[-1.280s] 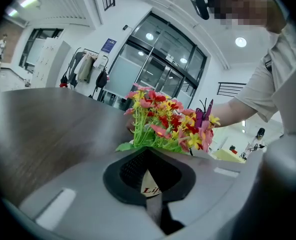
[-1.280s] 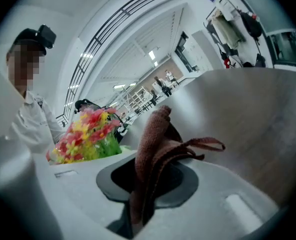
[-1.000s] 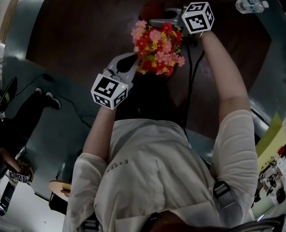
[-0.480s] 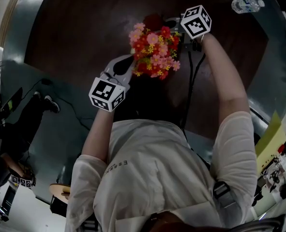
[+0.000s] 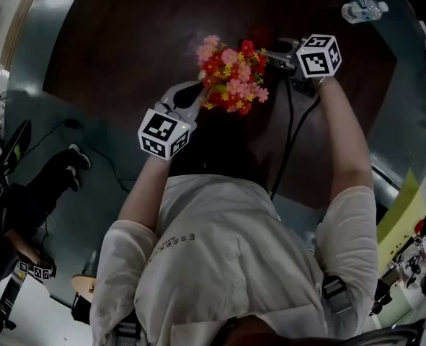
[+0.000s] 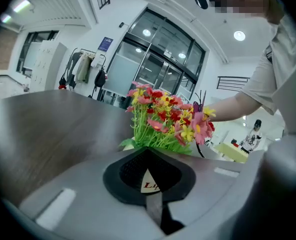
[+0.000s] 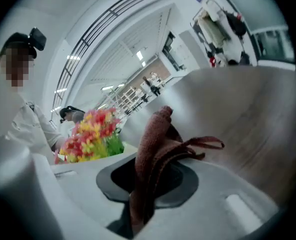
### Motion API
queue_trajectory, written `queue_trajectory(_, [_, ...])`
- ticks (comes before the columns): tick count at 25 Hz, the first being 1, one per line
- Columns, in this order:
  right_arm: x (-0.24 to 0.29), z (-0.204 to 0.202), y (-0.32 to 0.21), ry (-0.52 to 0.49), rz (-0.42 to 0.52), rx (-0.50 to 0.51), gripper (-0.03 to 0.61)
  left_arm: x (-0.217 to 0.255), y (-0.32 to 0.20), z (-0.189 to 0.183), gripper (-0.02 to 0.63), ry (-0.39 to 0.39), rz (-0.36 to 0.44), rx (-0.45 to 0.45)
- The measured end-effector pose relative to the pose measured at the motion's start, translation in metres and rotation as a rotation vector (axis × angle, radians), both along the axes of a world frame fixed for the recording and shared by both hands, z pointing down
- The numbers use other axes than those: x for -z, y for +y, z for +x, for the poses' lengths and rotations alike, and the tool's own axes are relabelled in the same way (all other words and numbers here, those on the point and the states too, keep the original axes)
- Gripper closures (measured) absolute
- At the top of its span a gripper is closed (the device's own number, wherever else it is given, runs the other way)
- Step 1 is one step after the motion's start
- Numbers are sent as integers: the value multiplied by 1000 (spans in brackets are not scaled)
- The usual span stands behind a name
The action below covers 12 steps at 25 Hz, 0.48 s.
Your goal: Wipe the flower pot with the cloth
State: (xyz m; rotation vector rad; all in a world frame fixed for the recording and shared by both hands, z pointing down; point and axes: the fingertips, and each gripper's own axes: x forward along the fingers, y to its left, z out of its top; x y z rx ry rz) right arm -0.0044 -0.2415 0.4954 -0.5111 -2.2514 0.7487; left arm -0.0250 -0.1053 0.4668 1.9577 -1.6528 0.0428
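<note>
A bunch of red, pink and yellow flowers (image 5: 231, 74) stands in a flower pot on the dark round table (image 5: 119, 42); the blooms and my jaws hide most of the pot. My left gripper (image 5: 196, 94) is at the pot's near left side, jaws shut. In the left gripper view a white piece with red print (image 6: 146, 180) sits pinched between the pads, right under the flowers (image 6: 168, 121); it looks like the pot's edge. My right gripper (image 5: 269, 50) is to the right of the flowers, shut on a dark red cloth (image 7: 155, 144) that hangs bunched from the jaws.
A clear water bottle (image 5: 364, 9) lies at the table's far right. Black cables (image 5: 290, 121) run along the table from the right gripper toward me. Another person (image 5: 25, 200) is on the floor side at left. Yellow-green items (image 5: 404, 200) sit at the right edge.
My right gripper has swung with the cloth from behind the flowers round to their right side. The left gripper and the flowers have stayed put.
</note>
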Motion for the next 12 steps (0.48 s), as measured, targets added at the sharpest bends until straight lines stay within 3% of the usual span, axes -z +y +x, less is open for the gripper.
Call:
queue_trajectory(3, [53, -17, -33, -77, 155, -131, 526, 11, 1, 0, 600, -61, 15, -40])
queue_trajectory(5, [100, -33, -36, -150, 224, -137, 528, 18, 2, 1, 600, -59, 28, -52])
queue_trajectory(9, [174, -87, -3, -247, 258, -22, 527, 23, 2, 10, 600, 5, 51, -62])
queue_trajectory(12, [183, -133, 37, -259, 256, 149, 528, 20, -1, 16, 600, 2, 64, -55])
